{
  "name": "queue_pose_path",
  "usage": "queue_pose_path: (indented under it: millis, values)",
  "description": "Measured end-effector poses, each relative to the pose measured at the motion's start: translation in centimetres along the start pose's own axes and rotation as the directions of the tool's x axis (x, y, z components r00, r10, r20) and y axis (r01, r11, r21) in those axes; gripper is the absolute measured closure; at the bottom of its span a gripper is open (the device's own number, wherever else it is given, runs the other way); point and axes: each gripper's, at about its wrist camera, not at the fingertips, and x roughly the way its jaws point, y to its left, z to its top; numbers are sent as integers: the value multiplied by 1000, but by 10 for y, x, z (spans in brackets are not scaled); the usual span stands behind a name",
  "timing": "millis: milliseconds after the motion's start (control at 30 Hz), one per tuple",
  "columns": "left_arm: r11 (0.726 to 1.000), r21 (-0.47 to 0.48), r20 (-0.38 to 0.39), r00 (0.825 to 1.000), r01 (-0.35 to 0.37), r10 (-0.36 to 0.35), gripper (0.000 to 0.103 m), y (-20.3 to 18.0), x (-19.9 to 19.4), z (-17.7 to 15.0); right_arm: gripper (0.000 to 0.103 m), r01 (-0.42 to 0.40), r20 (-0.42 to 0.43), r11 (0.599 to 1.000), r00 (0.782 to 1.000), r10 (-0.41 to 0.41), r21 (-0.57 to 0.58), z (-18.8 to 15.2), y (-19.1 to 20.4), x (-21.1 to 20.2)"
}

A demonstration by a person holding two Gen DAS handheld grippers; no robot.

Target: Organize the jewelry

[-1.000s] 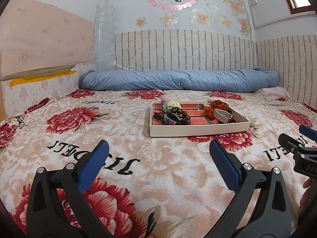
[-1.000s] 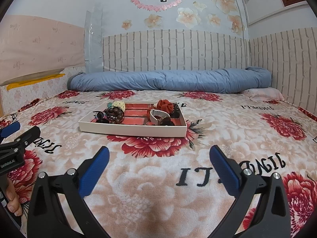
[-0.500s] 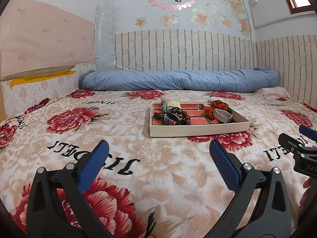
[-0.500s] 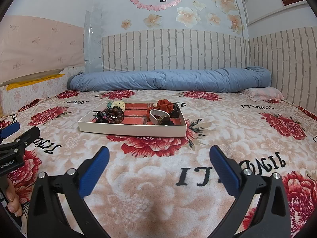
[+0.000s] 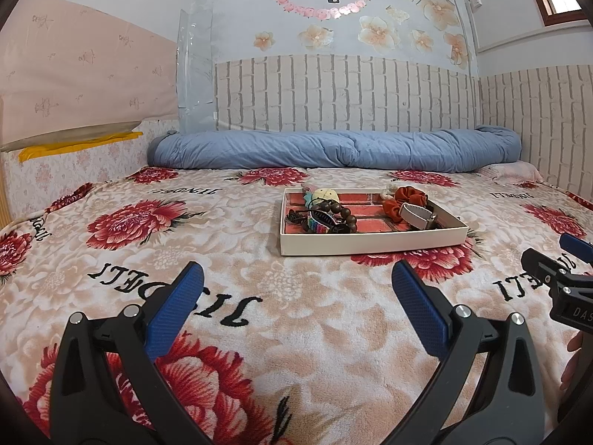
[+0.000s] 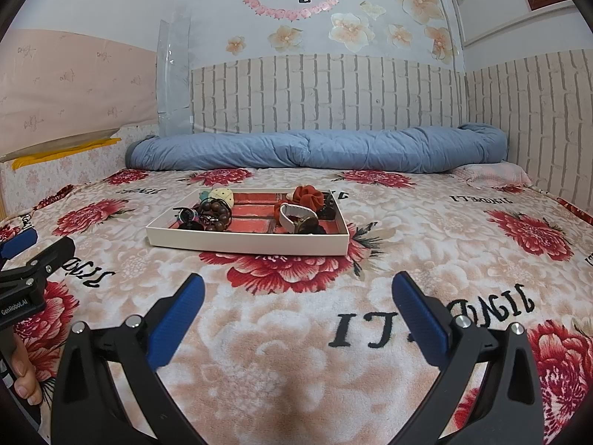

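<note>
**Red-flowered blanket, one tray, two spread tongs**

Plush and peach-coloured, the blanket (image 5: 259, 333) covering the bed carries large red blooms and black lettering that reads "JINGELI", seen upside down near both grippers and again toward the far edge. One shallow white tray (image 5: 370, 243) with a red brick-pattern floor sits on the blanket toward the middle of the bed, well ahead of both tools. At its left end lie one brown bead bracelet (image 5: 343, 213), a striped multicolour band (image 5: 318, 222) and a pale round piece (image 5: 325, 195); at its right end, one rust-red scrunchie (image 6: 308, 195) and one white-strapped watch (image 6: 294, 218).

The left gripper (image 5: 296, 282) has its blue-padded jaws spread wide, holding nothing. The right gripper (image 6: 296, 291) is likewise spread and holds nothing. Its body shows the letters "DAS" at the left view's edge; the left tool's body reads "GenRobot.AI" in the right view. One rolled blue quilt (image 5: 333, 150) lies along the far edge.
</note>
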Motion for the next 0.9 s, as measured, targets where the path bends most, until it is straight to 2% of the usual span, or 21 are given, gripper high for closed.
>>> queue_pose_path:
  millis: [900]
  values:
    - [1000,22,17,1000,-9,9,5,-2,-4,-3,4,0,-1,1000,1000,0,1,0,0,0]
